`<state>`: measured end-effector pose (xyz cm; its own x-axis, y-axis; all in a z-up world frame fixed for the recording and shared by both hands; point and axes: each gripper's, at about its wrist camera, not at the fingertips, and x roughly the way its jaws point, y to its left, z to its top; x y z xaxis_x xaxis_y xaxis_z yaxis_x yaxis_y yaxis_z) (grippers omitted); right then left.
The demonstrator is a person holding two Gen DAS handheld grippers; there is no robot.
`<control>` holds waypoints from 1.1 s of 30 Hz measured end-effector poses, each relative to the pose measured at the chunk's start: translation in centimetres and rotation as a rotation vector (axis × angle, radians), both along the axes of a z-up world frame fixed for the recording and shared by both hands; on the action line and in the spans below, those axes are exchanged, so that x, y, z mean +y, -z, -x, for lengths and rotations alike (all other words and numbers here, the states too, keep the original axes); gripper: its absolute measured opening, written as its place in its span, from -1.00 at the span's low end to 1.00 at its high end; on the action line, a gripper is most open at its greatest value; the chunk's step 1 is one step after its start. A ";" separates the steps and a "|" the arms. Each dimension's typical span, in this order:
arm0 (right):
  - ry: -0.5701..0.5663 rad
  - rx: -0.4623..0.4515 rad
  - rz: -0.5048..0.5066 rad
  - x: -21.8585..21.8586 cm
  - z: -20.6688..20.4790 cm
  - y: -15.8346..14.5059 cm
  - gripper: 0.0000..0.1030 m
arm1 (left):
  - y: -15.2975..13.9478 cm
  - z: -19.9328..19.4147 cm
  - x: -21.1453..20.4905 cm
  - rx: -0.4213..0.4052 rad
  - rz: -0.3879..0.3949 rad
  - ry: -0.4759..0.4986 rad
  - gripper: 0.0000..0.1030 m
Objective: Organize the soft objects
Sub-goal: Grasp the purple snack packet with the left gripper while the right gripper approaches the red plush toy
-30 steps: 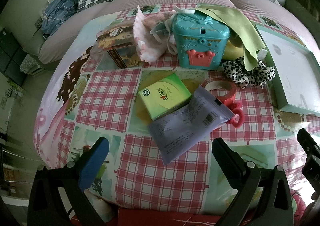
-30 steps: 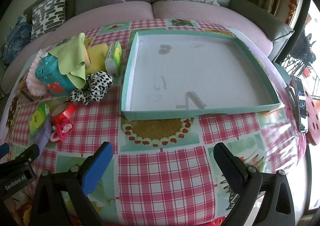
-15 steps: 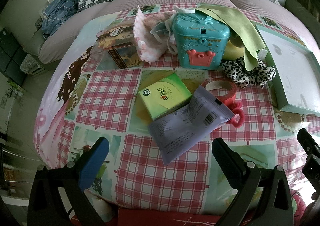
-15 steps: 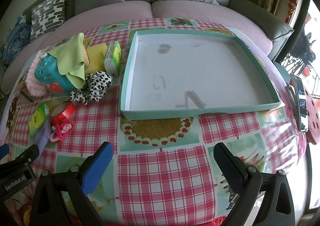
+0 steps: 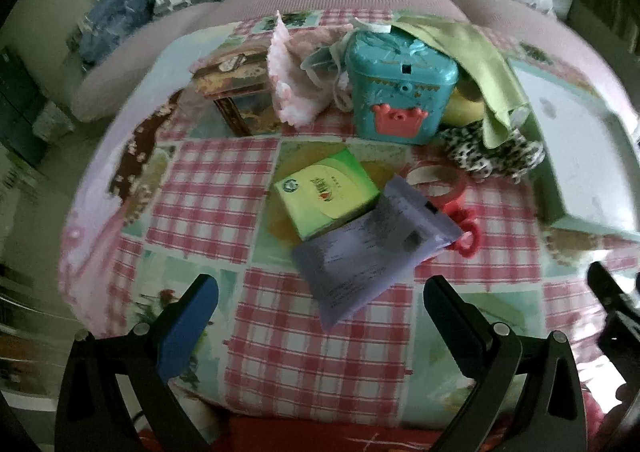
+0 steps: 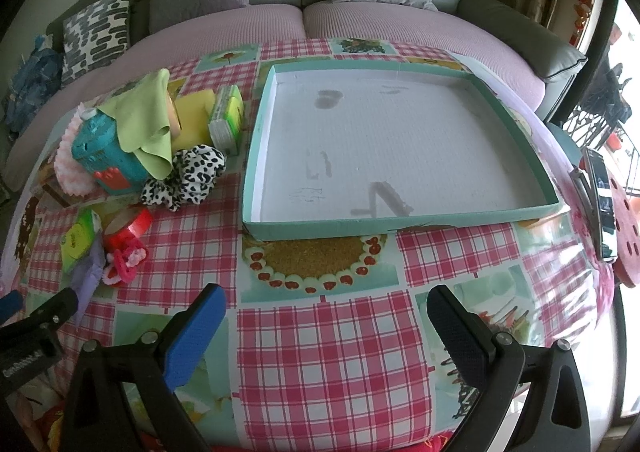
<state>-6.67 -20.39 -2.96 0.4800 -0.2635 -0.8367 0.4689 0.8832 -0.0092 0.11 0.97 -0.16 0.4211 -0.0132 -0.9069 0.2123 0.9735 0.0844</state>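
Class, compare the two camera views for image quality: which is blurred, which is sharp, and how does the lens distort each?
Left wrist view: motion-smeared and dim, so print on the purple pouch and green tissue pack is unreadable. Right wrist view: sharp and bright, the teal tray crisp. Both: fisheye bowing of the checked tablecloth, dark corners.

On my table I count one teal tray, one teal toy box, one green cloth and one leopard-print scrunchie. There are two green tissue packs, one flat by the purple pouch and one on edge beside the tray, plus one purple pouch, one roll of red tape and one pink fluffy cloth. I hold two grippers, the left and the right, each with two fingers.
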 end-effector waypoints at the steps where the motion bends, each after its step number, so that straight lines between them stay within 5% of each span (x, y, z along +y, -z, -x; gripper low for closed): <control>1: -0.004 -0.007 -0.002 0.0 0.1 -0.2 0.98 | 0.0 -0.1 0.4 0.016 0.039 0.000 0.99; 9: -0.089 -0.064 -0.040 2.1 -0.3 -1.8 0.98 | -0.4 -2.0 4.8 0.025 0.242 -0.028 0.99; 15: -0.158 -0.075 -0.073 3.6 -2.0 -2.0 0.98 | 0.5 -3.0 5.0 0.042 0.305 0.017 0.99; 33: -0.201 -0.016 -0.131 3.8 -4.6 -0.4 0.98 | 5.6 -5.8 0.0 0.154 0.129 0.168 0.98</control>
